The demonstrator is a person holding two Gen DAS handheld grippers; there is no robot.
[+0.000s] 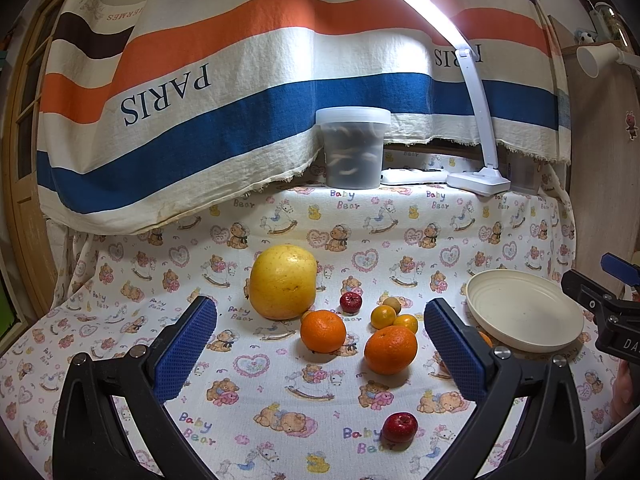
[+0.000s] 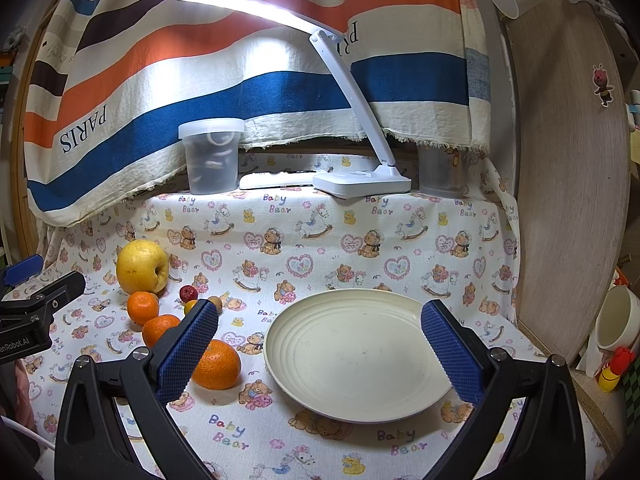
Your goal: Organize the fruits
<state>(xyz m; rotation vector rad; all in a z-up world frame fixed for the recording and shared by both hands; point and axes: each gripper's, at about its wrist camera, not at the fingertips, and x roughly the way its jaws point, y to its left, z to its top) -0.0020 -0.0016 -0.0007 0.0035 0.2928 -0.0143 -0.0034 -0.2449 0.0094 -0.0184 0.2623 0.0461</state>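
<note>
the left gripper (image 1: 320,344) was nearest the camera, its blue fingers (image 1: 184,354) wide apart and holding nothing, low over the desk (image 1: 120,320). between them, a little ahead, lay two oranges (image 1: 323,331), with smaller fruits and the big yellow pomelo (image 1: 283,281) behind; one small red fruit (image 1: 400,427) lay closer, toward its right finger. the right gripper (image 2: 320,348) was also spread and empty, framing the cream plate (image 2: 360,354), which had no fruit on it. so the fruits lay to the left of the plate, and i judged the left gripper nearer to them. only the right wrist view showed a third orange (image 2: 217,365) just beside the plate.
</note>
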